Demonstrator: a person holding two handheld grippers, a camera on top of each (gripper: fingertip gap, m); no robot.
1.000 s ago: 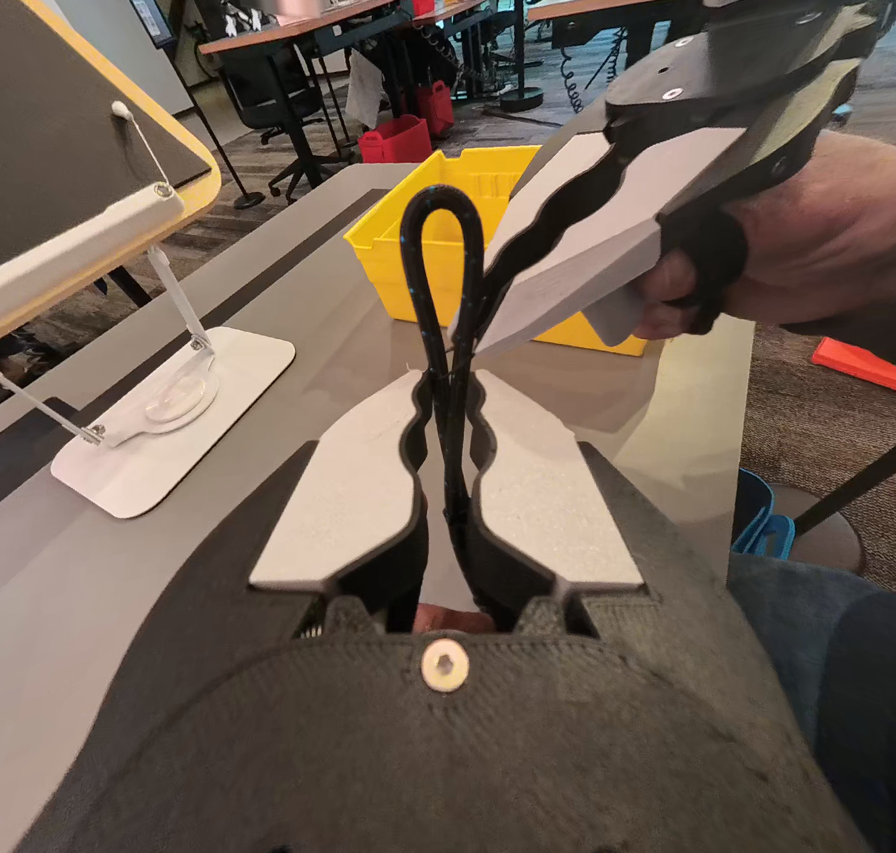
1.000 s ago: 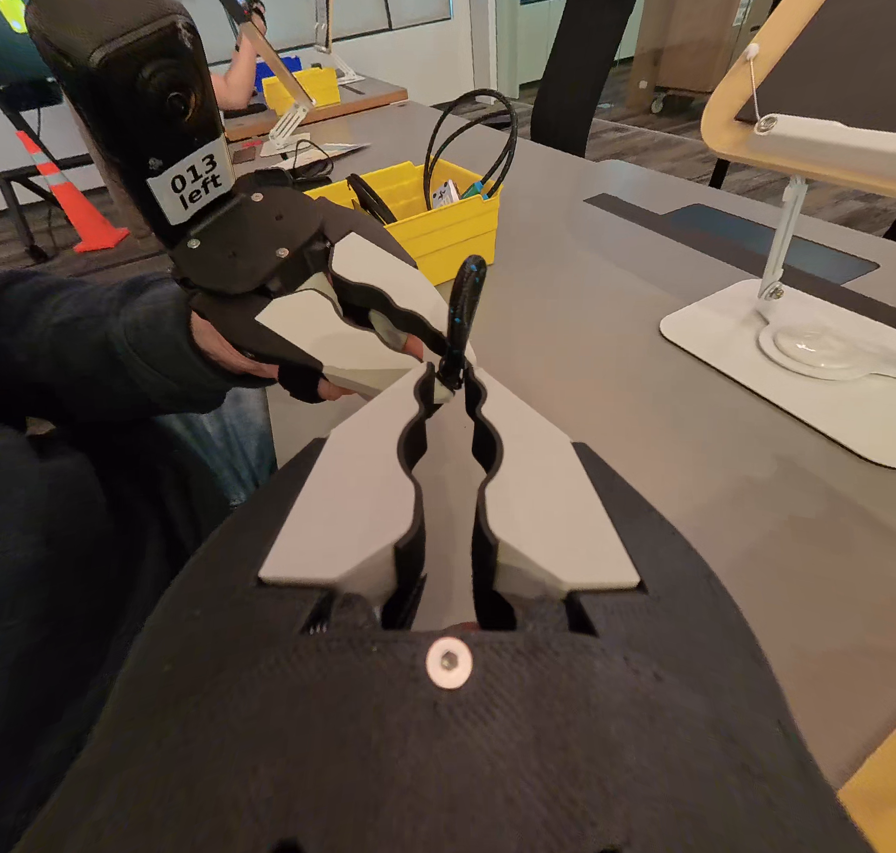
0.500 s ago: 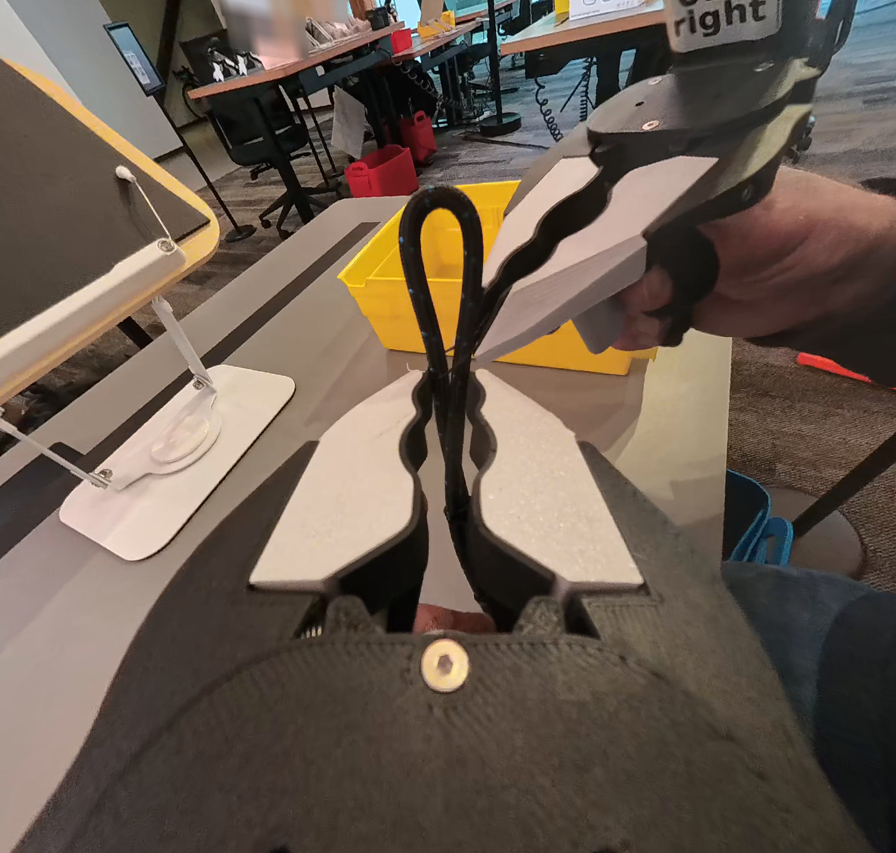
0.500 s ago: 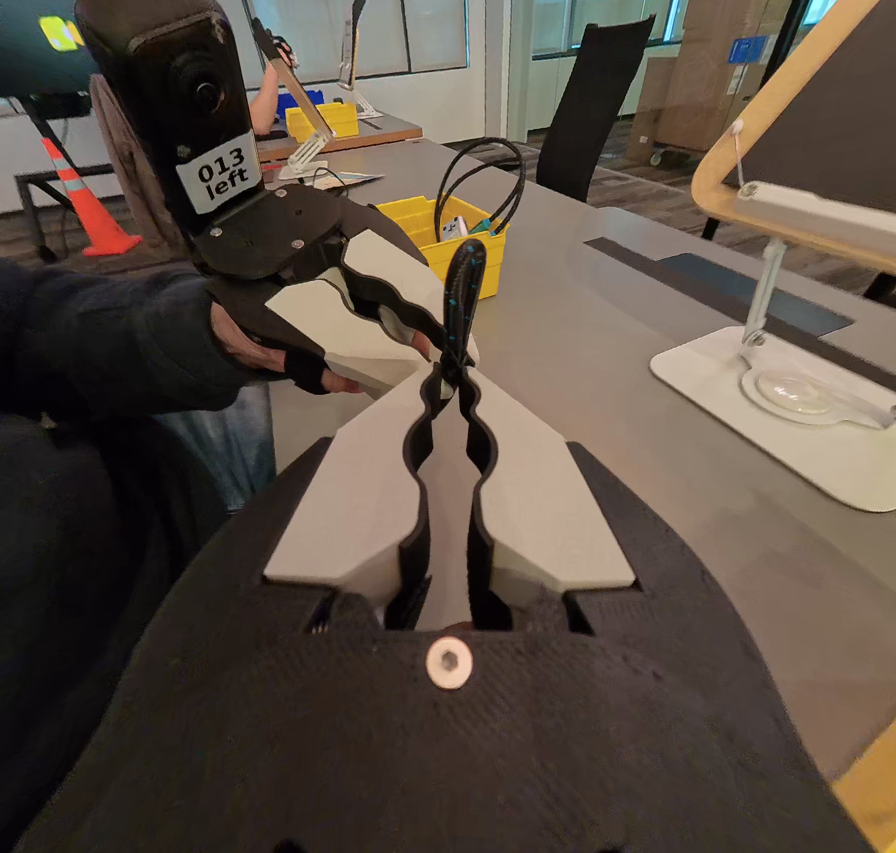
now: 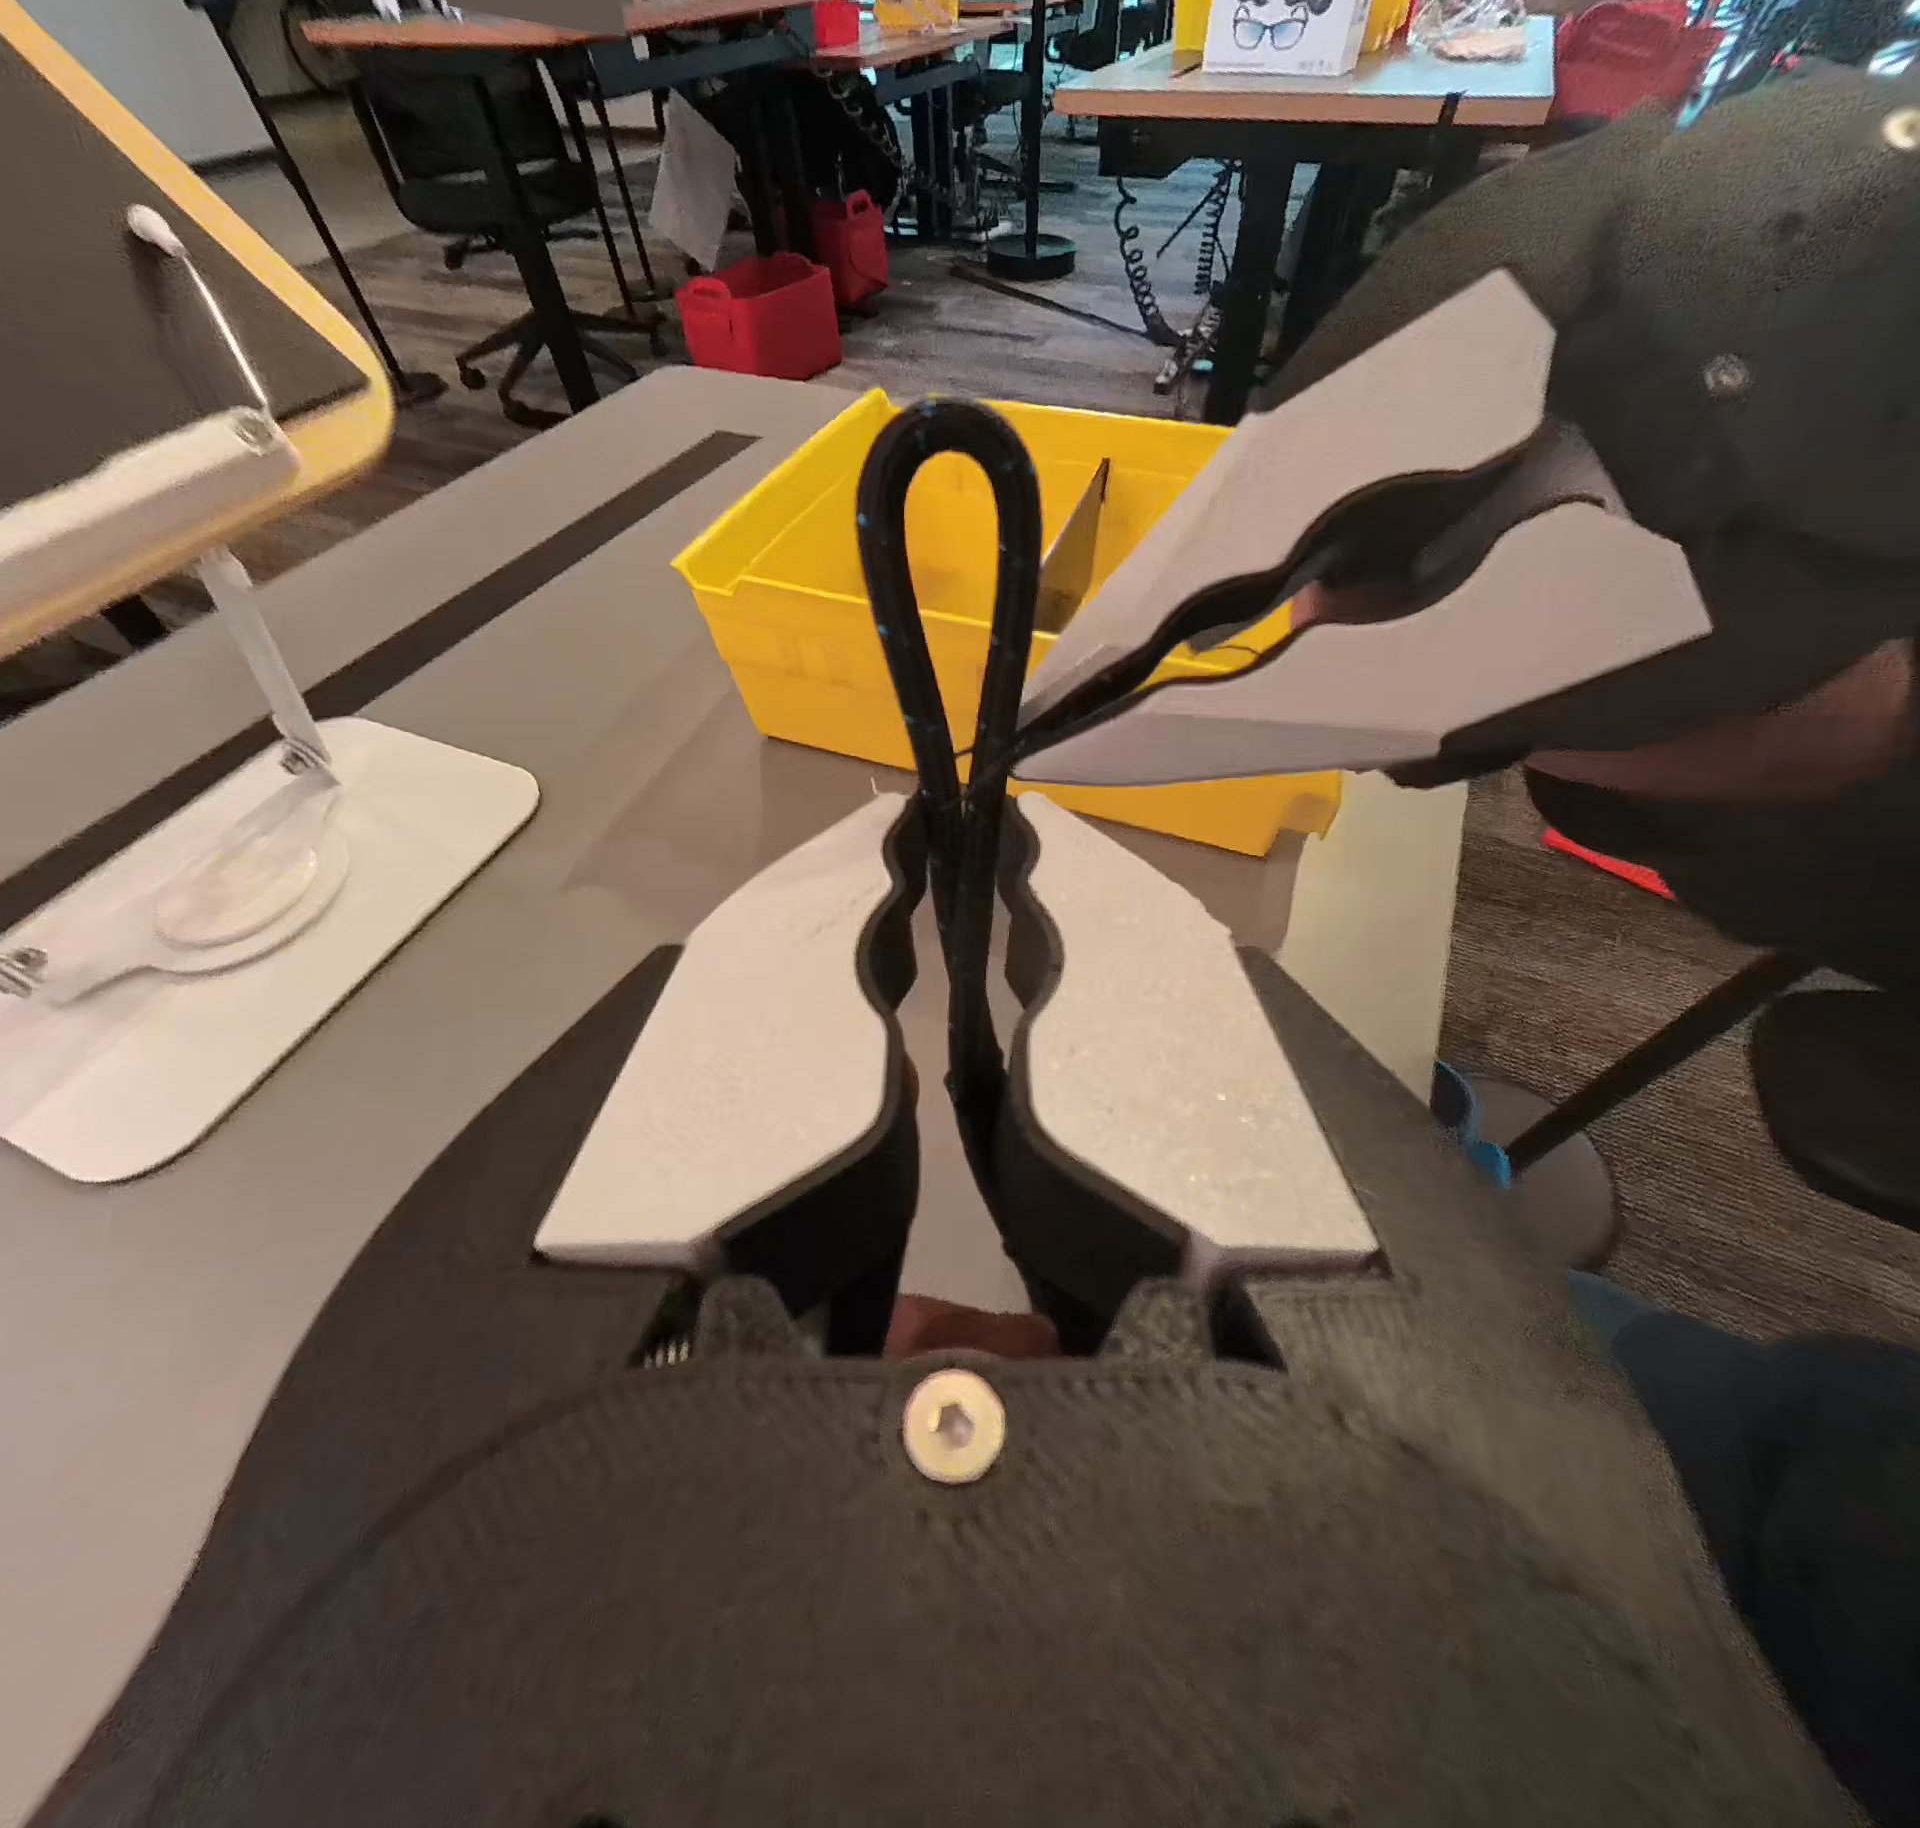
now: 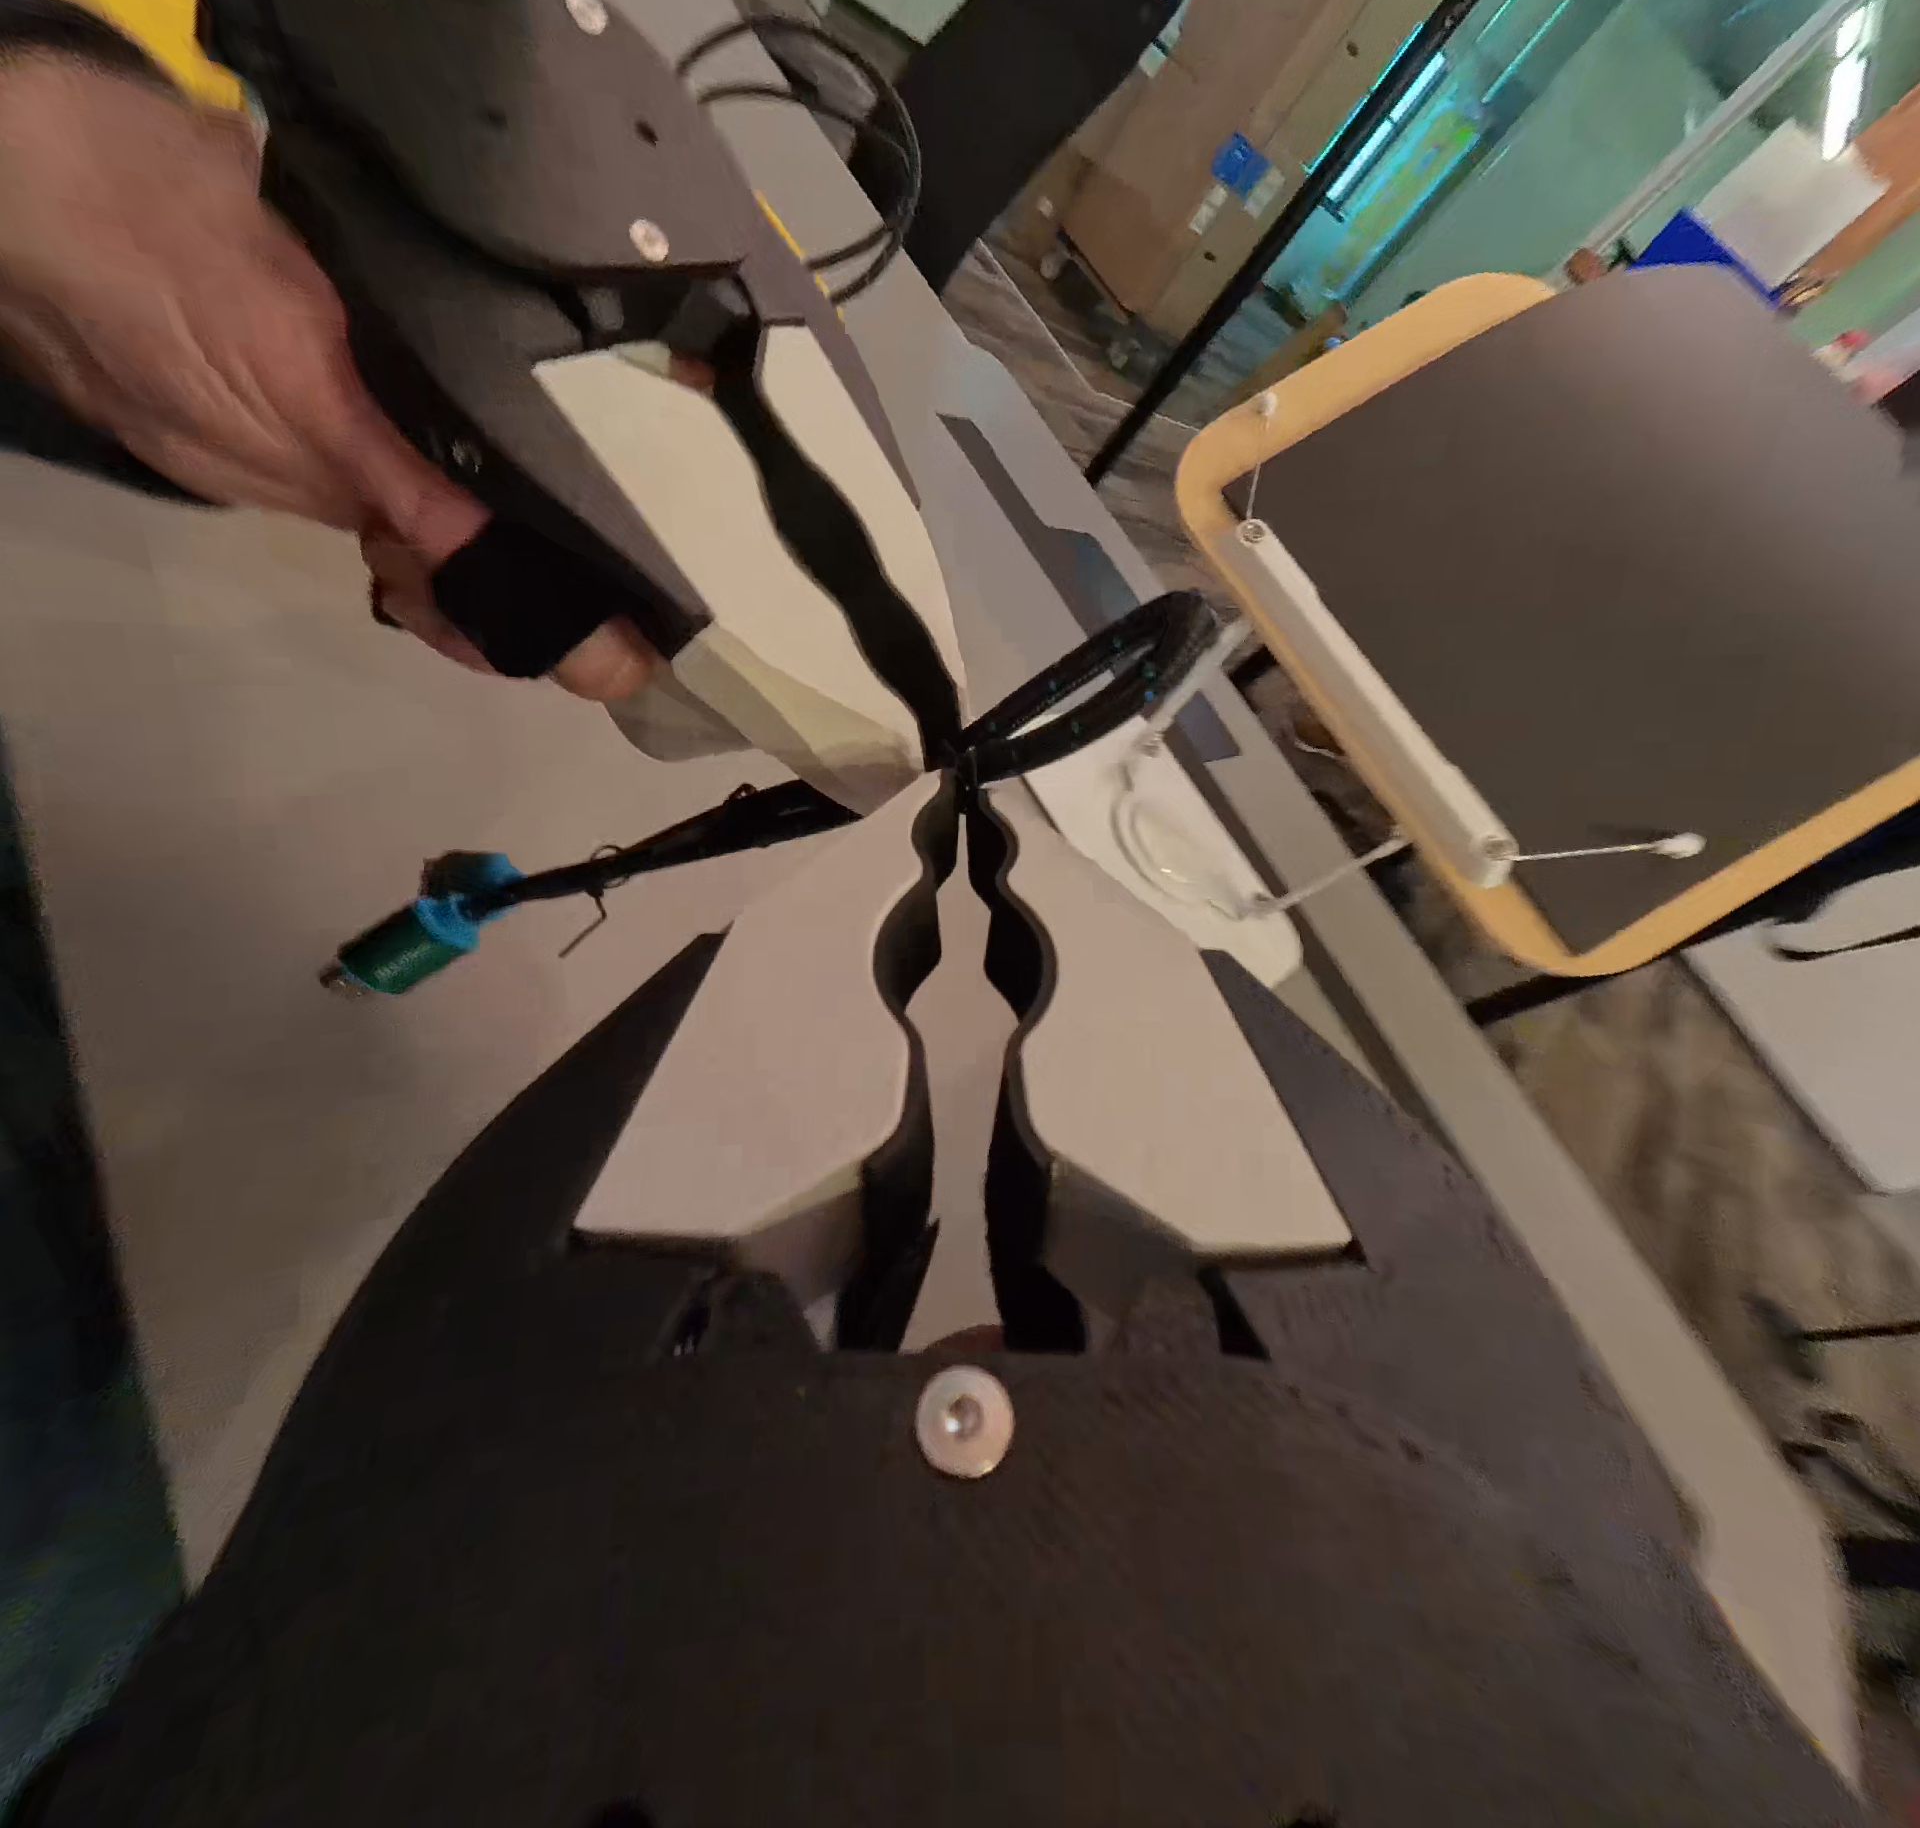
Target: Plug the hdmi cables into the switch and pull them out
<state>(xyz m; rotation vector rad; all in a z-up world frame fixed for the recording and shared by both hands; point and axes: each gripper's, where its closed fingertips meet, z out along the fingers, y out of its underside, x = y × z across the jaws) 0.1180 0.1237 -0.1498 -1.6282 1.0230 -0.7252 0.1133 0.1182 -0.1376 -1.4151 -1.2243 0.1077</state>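
Observation:
A black braided hdmi cable (image 5: 951, 531) is folded into a narrow loop that stands up out of my left gripper (image 5: 961, 817), which is shut on both strands. My right gripper (image 5: 1023, 760) comes in from the right, and its shut tips pinch the cable at the base of the loop. In the right wrist view, which is rolled over, my right gripper (image 6: 961, 802) meets the left gripper (image 6: 930, 750) tip to tip. The loop (image 6: 1091, 677) sticks out beyond them. The cable's teal plug (image 6: 400, 952) hangs free to the left. No switch is in view.
A yellow bin (image 5: 831, 656) stands on the grey table (image 5: 582, 635) just behind the loop. More black cables (image 6: 862, 137) rise from it. A tilted board (image 6: 1558, 583) on a white stand base (image 5: 312, 905) is at the left. The table's edge is at the right.
My right gripper has rolled over and dropped lower beside the loop, staying pinched at its base. The teal plug end now shows below. My left gripper has held its grip.

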